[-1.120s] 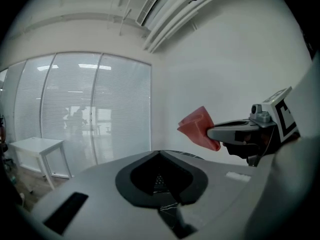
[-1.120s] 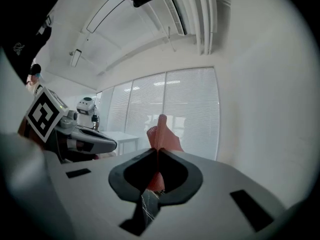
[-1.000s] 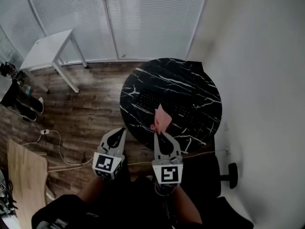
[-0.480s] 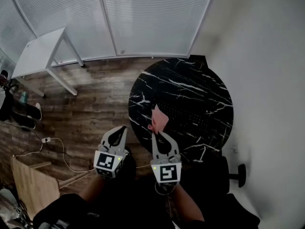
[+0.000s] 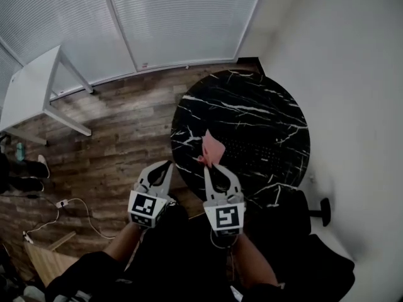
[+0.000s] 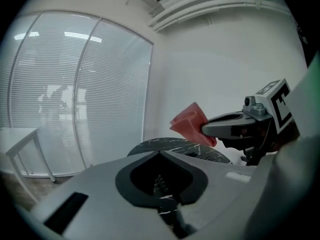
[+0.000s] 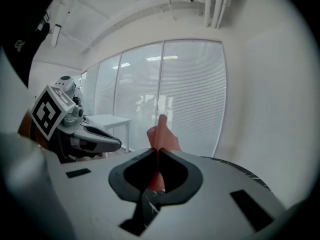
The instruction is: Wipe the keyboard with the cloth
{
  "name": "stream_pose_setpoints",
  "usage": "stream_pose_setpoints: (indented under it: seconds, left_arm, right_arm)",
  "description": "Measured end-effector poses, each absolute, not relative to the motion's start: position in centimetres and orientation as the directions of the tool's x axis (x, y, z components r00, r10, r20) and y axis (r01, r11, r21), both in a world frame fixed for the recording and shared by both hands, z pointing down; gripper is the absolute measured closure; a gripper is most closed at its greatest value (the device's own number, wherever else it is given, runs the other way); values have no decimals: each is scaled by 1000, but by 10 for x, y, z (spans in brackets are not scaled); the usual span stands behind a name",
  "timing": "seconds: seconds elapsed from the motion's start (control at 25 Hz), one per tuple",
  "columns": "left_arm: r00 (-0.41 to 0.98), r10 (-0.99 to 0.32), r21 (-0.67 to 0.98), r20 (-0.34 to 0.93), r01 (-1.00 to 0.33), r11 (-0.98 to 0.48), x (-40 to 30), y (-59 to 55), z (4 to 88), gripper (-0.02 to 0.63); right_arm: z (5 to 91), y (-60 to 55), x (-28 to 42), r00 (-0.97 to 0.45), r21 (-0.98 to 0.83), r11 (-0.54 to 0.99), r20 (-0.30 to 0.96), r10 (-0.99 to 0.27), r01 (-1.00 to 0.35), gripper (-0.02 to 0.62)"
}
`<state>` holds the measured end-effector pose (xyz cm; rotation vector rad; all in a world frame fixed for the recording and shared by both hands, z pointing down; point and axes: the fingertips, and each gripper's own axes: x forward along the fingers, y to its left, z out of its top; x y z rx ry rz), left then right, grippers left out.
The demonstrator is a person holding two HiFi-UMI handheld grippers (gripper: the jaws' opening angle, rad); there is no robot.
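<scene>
A black keyboard (image 5: 252, 152) lies on the round black marble table (image 5: 252, 106). My right gripper (image 5: 207, 167) is shut on a pink cloth (image 5: 212, 148) that sticks up from its tips over the table's near-left edge, short of the keyboard. In the right gripper view the cloth (image 7: 161, 133) stands pinched between the closed jaws of the right gripper (image 7: 158, 150). My left gripper (image 5: 168, 163) is shut on nothing, left of the table above the floor. In the left gripper view its jaws (image 6: 160, 153) meet, and the cloth (image 6: 191, 123) shows to the right.
A white desk (image 5: 30, 87) stands at the far left by the blinds-covered window (image 5: 157, 17). A black office chair (image 5: 296, 209) sits at the table's near right. Cables (image 5: 63, 203) lie on the wood floor. A white wall (image 5: 352, 106) closes the right side.
The head view has shifted, so the table sits a little further right and nearer. Both grippers keep their pose, and the right one still grips the cloth.
</scene>
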<state>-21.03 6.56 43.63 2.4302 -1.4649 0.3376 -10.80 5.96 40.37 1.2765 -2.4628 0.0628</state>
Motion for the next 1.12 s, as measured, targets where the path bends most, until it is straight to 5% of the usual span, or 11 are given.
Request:
stream_pose_setpoints:
  seconds: [0.72, 1.12]
  left_arm:
    - [475, -702, 176, 530, -872, -457, -170, -44, 556, 609]
    - [458, -641, 236, 616, -884, -404, -162, -59, 613, 609]
  right_arm:
    - [541, -85, -68, -439, 178, 704, 670, -598, -688, 586]
    - [632, -109, -63, -310, 327, 871, 840, -446, -366, 586]
